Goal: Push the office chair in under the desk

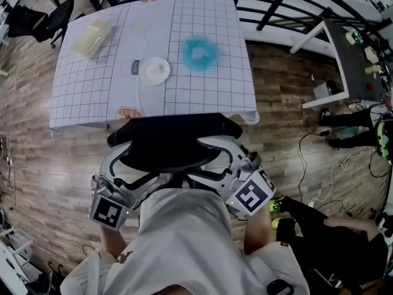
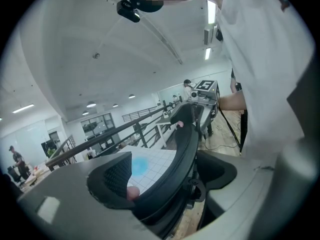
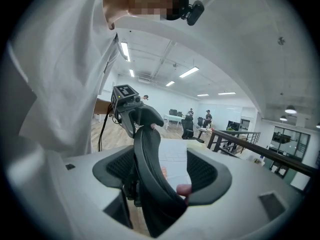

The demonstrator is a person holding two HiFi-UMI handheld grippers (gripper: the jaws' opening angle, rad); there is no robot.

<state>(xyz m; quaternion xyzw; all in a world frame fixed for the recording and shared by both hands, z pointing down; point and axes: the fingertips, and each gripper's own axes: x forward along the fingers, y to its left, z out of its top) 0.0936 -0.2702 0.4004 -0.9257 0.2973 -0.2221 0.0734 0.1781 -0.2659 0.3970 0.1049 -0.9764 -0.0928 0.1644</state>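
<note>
The office chair's black backrest lies just below the desk's near edge. The desk has a white grid cloth. My left gripper straddles the backrest's left end, and my right gripper straddles its right end. In the left gripper view the backrest runs between the spread jaws of the left gripper, with a gap on the left side. The right gripper likewise has the backrest between its jaws, with a gap on the right. My body hides the seat.
On the desk sit a white bowl, a blue fluffy thing and a beige box. Another black chair stands far left. Cables and a grey table are at right, and a dark railing runs behind.
</note>
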